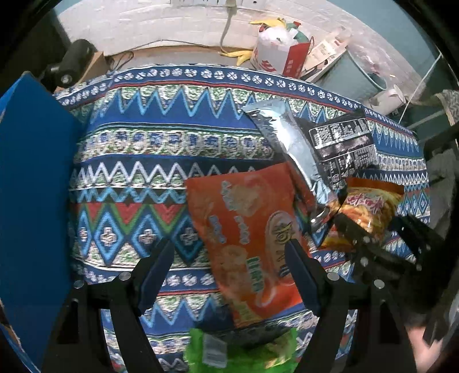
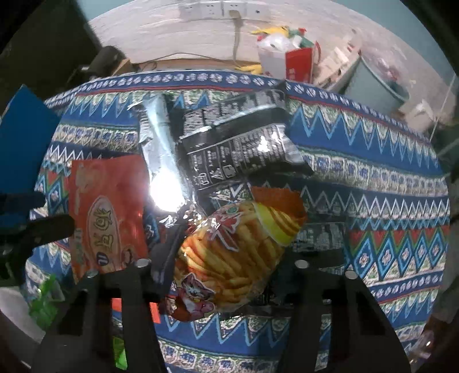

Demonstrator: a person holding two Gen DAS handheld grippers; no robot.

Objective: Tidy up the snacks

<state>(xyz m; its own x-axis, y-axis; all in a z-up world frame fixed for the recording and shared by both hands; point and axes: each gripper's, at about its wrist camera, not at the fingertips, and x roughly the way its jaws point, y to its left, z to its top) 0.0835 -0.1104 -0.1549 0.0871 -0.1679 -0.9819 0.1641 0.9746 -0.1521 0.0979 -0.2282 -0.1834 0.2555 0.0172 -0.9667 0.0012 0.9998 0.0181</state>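
Several snack bags lie on a patterned cloth. An orange-red bag (image 1: 249,238) lies between the fingers of my left gripper (image 1: 229,258), which is open over it. The same bag shows at the left in the right wrist view (image 2: 106,212). A bag of fries-like sticks (image 2: 229,255) lies between the fingers of my right gripper (image 2: 226,275), whose jaws stand apart around it. That bag and my right gripper (image 1: 381,244) show at the right in the left wrist view. A silver bag (image 1: 289,146) and a black bag (image 2: 243,143) lie behind. A green bag (image 1: 238,353) lies nearest.
A blue box (image 1: 34,200) stands at the left edge of the table. Behind the table are a white brick wall with sockets (image 2: 223,11), a red and white paper bag (image 1: 275,57), banana peels (image 1: 238,56) and a grey bin (image 1: 355,74).
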